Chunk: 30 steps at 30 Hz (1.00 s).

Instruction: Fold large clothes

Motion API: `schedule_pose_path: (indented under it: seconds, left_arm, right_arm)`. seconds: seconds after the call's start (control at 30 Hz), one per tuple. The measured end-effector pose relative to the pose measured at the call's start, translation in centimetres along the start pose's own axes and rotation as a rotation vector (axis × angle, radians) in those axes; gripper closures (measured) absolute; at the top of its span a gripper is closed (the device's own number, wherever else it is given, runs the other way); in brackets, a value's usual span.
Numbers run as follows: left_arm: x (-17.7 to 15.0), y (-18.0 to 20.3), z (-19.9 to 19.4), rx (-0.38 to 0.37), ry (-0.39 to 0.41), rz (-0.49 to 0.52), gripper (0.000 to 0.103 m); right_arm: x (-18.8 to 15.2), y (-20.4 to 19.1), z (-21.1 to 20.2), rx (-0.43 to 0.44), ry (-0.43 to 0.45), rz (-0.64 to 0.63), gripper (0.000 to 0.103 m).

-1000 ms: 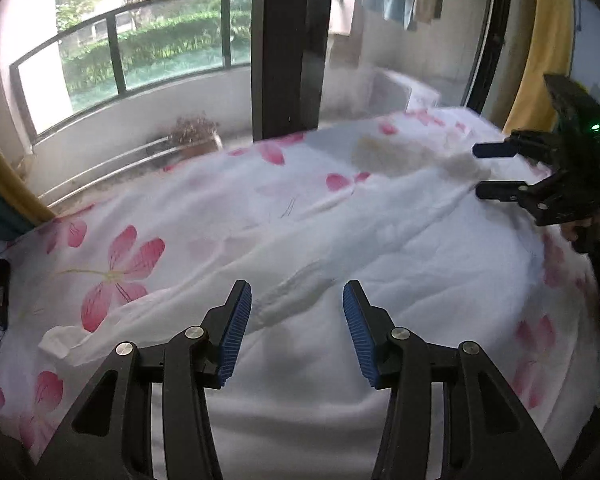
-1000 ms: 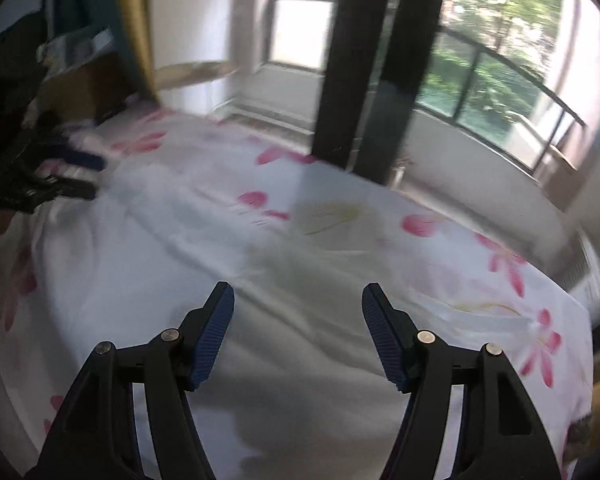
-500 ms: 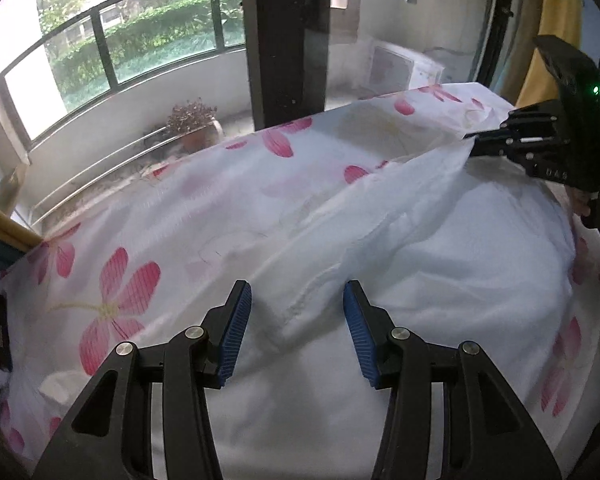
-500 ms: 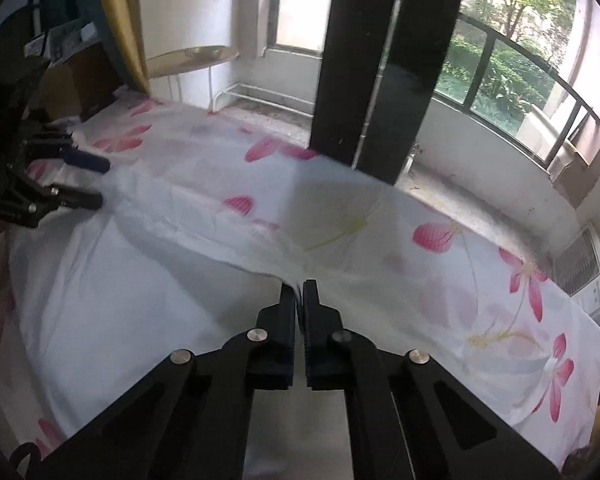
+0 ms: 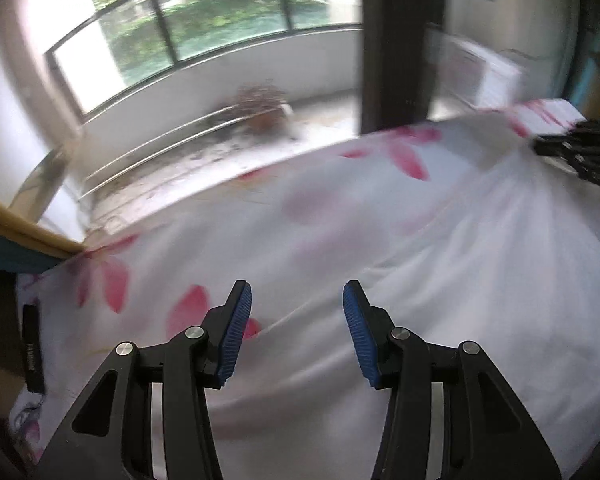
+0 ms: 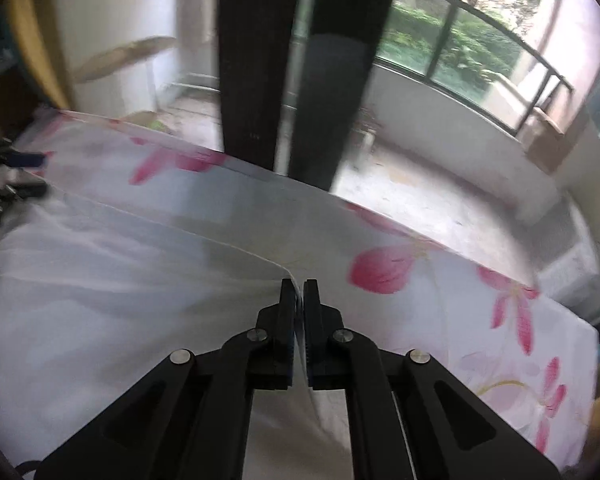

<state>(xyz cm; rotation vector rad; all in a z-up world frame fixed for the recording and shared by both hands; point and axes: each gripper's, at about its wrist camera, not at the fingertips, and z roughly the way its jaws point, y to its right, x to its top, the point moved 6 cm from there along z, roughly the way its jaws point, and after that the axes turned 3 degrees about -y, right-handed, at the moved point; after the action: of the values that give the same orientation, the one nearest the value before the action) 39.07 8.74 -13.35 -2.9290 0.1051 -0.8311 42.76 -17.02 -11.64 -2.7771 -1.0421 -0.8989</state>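
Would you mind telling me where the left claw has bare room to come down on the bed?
Free: flat white cloth right of the left claw. Crowded: far right, where the right claw pinches a raised fold.

A big cloth [image 5: 480, 280] is spread over a sheet [image 5: 308, 200] on the bed. The left tongs [image 5: 297, 320] are held over the near edge of the cloth. An edge of the cloth is pinched in the right tongs [image 6: 299, 312], far to the right. Behind the bed, a potted plant [image 5: 262, 108] is set by the railing [image 5: 220, 20].
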Motion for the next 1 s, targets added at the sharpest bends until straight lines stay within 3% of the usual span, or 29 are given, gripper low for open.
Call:
schedule_pose_path:
  seconds: [0.13, 0.17, 0.43, 0.53, 0.83, 1.0]
  left_arm:
    - [0.2, -2.6, -0.8, 0.031, 0.031, -0.092, 0.052]
    - [0.1, -3.1, -1.4, 0.026, 0.044, -0.104, 0.052]
    - [-3.6, -6.2, -5.8, 0.048, 0.081, -0.220, 0.052]
    - [-6.1, -6.9, -7.1, 0.031, 0.080, -0.264, 0.052]
    - [-13.2, -6.3, -9.6, -0.062, 0.082, -0.433, 0.051]
    - [-17.2, -4.8, -9.9, -0.103, 0.031, -0.474, 0.046]
  right_arm:
    - [0.6, 1.7, -1.4, -0.098, 0.059, 0.018, 0.040]
    - [0.7, 2.4, -2.1, -0.136, 0.077, 0.023, 0.035]
    - [-2.3, 6.9, -7.9, -0.232, 0.126, 0.119, 0.035]
    - [-5.3, 7.7, -10.3, -0.189, 0.126, 0.182, 0.035]
    - [-15.6, 7.6, -11.4, -0.105, 0.030, 0.352, 0.035]
    - [-20.0, 6.5, -11.7, 0.030, 0.022, 0.475, 0.035]
